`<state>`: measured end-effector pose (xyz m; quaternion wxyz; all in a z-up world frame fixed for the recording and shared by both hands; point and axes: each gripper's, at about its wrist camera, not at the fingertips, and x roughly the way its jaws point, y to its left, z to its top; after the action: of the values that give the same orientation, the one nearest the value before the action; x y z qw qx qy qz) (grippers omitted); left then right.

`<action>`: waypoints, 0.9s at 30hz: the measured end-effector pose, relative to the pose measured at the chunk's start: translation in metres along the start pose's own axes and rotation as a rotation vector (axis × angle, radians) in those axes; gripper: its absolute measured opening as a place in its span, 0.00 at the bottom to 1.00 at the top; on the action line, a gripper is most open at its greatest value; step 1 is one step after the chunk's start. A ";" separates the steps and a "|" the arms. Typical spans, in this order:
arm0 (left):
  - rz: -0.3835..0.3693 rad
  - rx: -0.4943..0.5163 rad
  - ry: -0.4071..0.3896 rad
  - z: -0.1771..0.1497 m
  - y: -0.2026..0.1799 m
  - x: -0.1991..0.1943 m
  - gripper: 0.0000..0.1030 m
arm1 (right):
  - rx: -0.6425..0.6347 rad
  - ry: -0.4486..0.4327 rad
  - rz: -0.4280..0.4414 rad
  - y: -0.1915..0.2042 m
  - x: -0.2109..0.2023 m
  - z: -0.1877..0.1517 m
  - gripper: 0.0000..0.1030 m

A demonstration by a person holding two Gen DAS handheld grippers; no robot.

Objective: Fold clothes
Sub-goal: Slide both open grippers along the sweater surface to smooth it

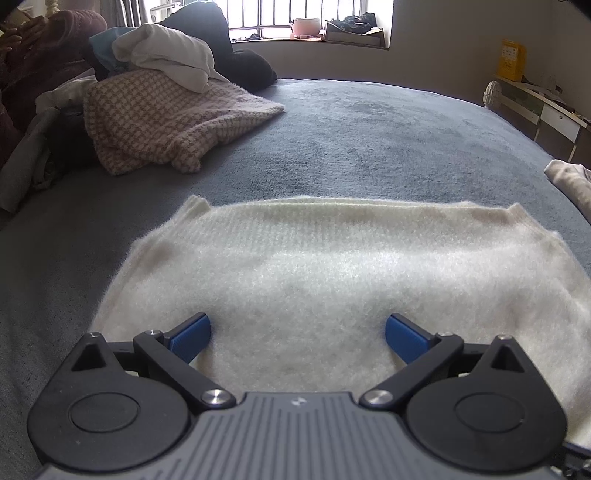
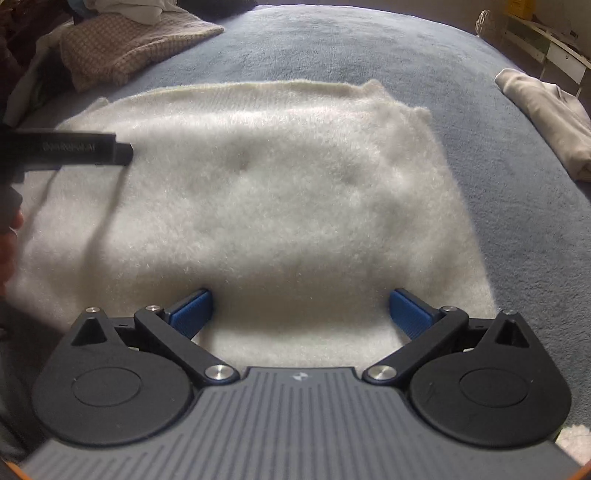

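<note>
Folded white fuzzy sweater (image 1: 295,266) lying flat on the grey-blue bed (image 1: 351,129), long axis running left to right across both views, far edge straight with a small raised corner at each end. Near edge tucked under both claws, out of sight beneath the housings.

Left claw (image 1: 297,338) wide open, blue pads (image 1: 190,338) spread apart over the near part of the sweater, nothing held; whether the pads touch the knit cannot be told. Right claw (image 2: 301,314) likewise wide open and holding nothing, poised over the sweater's near edge. In the right wrist view, a black part of the left gripper body reaching in from the left over the sweater's left portion.

Open bed beyond the far edge and to the right of the sweater. Far left: a heap of clothes (image 1: 166,92), a pink houndstooth knit (image 1: 159,125) at the front with white and dark garments on top, well apart from the sweater. Far right: a folded pale garment (image 2: 546,118) near the bed's edge, apart from the sweater. Behind it a low shelf (image 1: 546,107) by the wall; a barred window (image 1: 295,18) at the back.
</note>
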<state>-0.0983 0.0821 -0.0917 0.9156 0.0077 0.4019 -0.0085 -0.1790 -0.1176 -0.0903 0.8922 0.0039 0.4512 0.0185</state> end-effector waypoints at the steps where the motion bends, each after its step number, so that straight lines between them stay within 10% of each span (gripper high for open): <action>1: 0.000 0.000 -0.002 0.000 0.000 0.000 0.99 | -0.013 -0.039 0.004 0.003 -0.010 0.002 0.99; 9: 0.020 0.077 -0.064 -0.003 -0.001 -0.022 0.98 | -0.008 0.032 -0.003 -0.001 0.011 -0.010 0.99; 14: -0.101 0.150 -0.147 -0.021 0.007 -0.077 0.99 | 0.020 -0.061 -0.035 -0.016 -0.014 0.004 0.99; 21: -0.044 0.251 0.014 -0.087 0.004 -0.052 1.00 | 0.099 0.030 -0.036 -0.040 0.016 0.004 0.99; 27: -0.050 0.259 -0.025 -0.096 0.008 -0.059 1.00 | 0.054 -0.042 -0.058 -0.034 -0.007 0.010 0.99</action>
<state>-0.2085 0.0925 -0.1132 0.9114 0.1156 0.3861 -0.0833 -0.1738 -0.1513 -0.0798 0.9012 0.0152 0.4327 -0.0196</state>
